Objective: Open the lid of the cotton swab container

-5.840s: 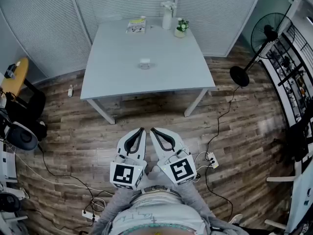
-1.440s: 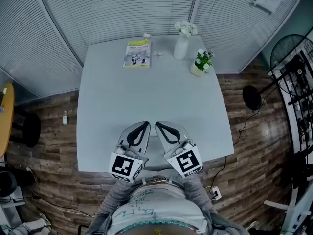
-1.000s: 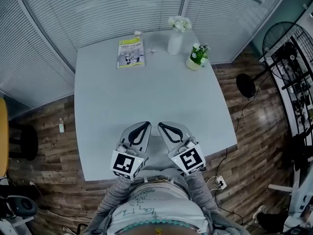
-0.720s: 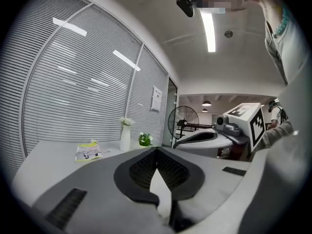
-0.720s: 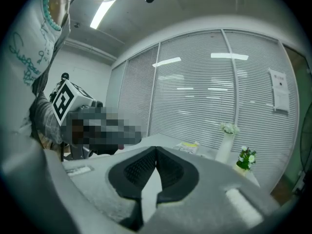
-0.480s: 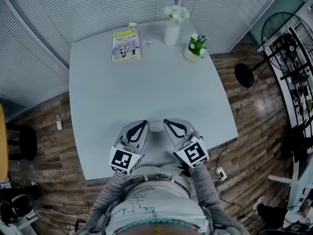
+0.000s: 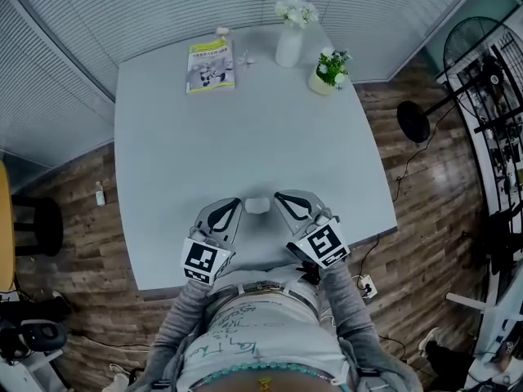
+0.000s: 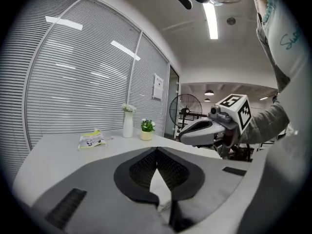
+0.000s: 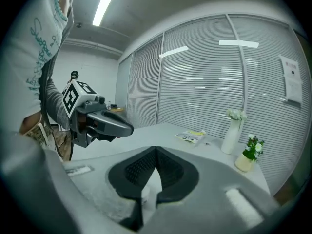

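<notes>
Both closed and empty, our left tongs [image 7: 233, 205] and right tongs [image 7: 281, 197] flank the cotton swab container [image 7: 257, 206] by the worktop's [image 7: 245, 129] near edge. With shut tips we could shove it off.

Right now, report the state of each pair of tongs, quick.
Left tongs: shut, holding nothing.
Right tongs: shut, holding nothing.
</notes>
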Available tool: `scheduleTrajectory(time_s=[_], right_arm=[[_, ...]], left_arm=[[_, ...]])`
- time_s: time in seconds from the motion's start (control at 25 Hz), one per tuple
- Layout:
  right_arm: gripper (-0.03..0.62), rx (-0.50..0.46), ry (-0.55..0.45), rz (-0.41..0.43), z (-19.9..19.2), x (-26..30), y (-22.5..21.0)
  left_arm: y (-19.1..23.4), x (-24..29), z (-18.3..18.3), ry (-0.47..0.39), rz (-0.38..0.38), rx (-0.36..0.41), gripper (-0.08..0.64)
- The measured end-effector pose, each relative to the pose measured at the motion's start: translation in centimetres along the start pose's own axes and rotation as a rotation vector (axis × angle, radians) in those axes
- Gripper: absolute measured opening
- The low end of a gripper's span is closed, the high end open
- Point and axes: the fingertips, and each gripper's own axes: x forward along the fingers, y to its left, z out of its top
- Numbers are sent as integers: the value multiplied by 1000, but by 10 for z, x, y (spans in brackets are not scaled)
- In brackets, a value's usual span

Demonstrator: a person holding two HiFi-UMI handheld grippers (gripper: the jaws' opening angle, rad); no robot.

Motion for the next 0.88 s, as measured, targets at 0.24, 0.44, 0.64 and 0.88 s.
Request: scheduleTrajectory(time_s=[0.24, 0.44, 0.64, 0.88], right_arm=[[0, -18, 32, 38, -14, 8, 1], [0, -14, 75, 76, -32, 14, 6], [0, -19, 138, 109, -59, 18, 13], [2, -17, 200, 131, -82, 20, 22]], left_arm=[[1, 6, -22, 53, -7, 2, -2], [3, 7, -44, 104, -17, -13, -2], [2, 9, -71, 165, -35, -15, 0], [4, 10, -95, 219, -54, 17, 9]])
